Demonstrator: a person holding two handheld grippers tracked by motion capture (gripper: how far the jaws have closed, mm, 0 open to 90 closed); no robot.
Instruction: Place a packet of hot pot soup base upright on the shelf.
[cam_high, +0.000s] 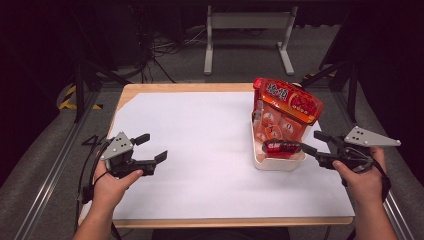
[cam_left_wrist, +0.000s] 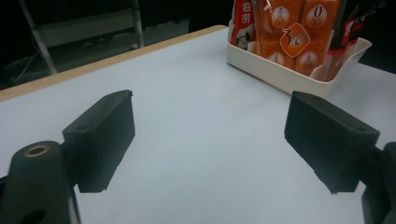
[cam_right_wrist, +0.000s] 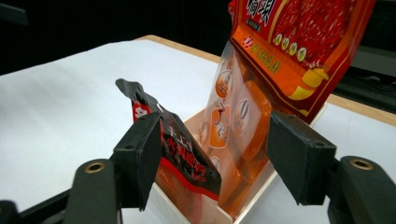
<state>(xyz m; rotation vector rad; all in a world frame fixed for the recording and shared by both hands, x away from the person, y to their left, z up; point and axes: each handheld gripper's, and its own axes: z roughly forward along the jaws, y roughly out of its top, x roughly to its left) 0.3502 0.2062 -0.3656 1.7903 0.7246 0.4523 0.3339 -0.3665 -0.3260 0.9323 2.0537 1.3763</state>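
Note:
A white tray (cam_high: 277, 165) stands at the right of the table, and a tall red-and-orange snack bag (cam_high: 287, 107) stands upright in it. A small dark red packet (cam_high: 280, 147) leans at the tray's near end. My right gripper (cam_high: 310, 141) is open at that end. In the right gripper view, the right gripper (cam_right_wrist: 219, 144) has its left jaw against the packet (cam_right_wrist: 177, 149), with the bag (cam_right_wrist: 299, 42) and tray (cam_right_wrist: 201, 212) between and beyond the jaws. My left gripper (cam_high: 155, 146) is open over the bare sheet at the left. From the left gripper (cam_left_wrist: 210, 135), the tray (cam_left_wrist: 280, 74) is far ahead.
A white sheet (cam_high: 200, 145) covers most of the wooden table (cam_high: 185, 87). A grey metal stand (cam_high: 247, 30) and loose cables (cam_high: 165, 47) lie on the floor beyond the far edge. Metal rails run along both sides of the table.

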